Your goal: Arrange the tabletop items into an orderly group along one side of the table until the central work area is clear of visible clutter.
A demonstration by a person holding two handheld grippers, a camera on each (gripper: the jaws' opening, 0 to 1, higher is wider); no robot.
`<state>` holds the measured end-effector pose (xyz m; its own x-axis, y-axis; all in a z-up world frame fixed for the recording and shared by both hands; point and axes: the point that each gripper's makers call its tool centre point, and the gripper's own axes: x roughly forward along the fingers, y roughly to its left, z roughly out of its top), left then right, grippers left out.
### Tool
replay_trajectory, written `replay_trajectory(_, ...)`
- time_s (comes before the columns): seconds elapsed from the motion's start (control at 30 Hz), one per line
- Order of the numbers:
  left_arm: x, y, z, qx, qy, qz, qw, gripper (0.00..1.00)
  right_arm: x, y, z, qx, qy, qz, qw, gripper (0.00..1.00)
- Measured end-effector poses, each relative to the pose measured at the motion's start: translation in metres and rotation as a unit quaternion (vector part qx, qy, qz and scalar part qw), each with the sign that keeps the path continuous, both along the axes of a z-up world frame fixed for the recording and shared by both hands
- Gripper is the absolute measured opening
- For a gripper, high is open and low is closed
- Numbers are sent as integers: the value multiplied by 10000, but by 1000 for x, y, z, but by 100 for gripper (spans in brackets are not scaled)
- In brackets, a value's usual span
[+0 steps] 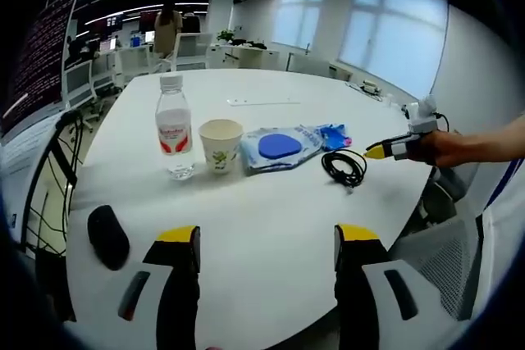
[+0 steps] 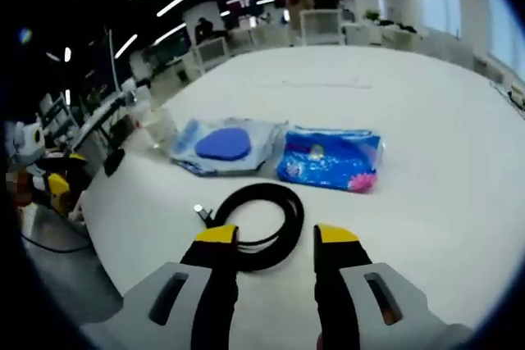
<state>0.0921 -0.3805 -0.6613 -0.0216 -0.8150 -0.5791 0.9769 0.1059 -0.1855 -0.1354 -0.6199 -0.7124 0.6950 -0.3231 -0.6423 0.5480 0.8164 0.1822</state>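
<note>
Right hand-held gripper (image 2: 275,239) open, empty, over coiled cable (image 2: 261,225); risk: loops slipping free, dragging across surface (image 2: 426,96).

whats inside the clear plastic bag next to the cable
A blue oval pad shows through the clear plastic bag. Whatever lies beneath that pad is covered.

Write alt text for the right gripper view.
Right gripper, jaws open, hovers at a coiled black cable on a white table. Beyond lie a clear pack holding a blue pad and a blue printed packet.
</note>
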Motion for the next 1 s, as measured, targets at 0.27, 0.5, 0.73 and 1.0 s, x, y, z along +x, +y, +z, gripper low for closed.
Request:
replay_trajectory(0.27,-1,-4,3,-43,-13,-61,10000,66,-4,22,29,-183,-264,281,9991,47)
replay_trajectory(0.5,0,-5,7,-107,13,-23,9999,67,-7,40,53,-221,-620,378,9971,57)
replay_trajectory(0.73,0,-7,7,-111,10,-67,9999,67,-6,49,55,-248,-660,528,9961,64)
replay_trajectory(1.0,1,-9,7,-124,10,-84,9999,67,0,54,54,-189,-727,550,9957,65)
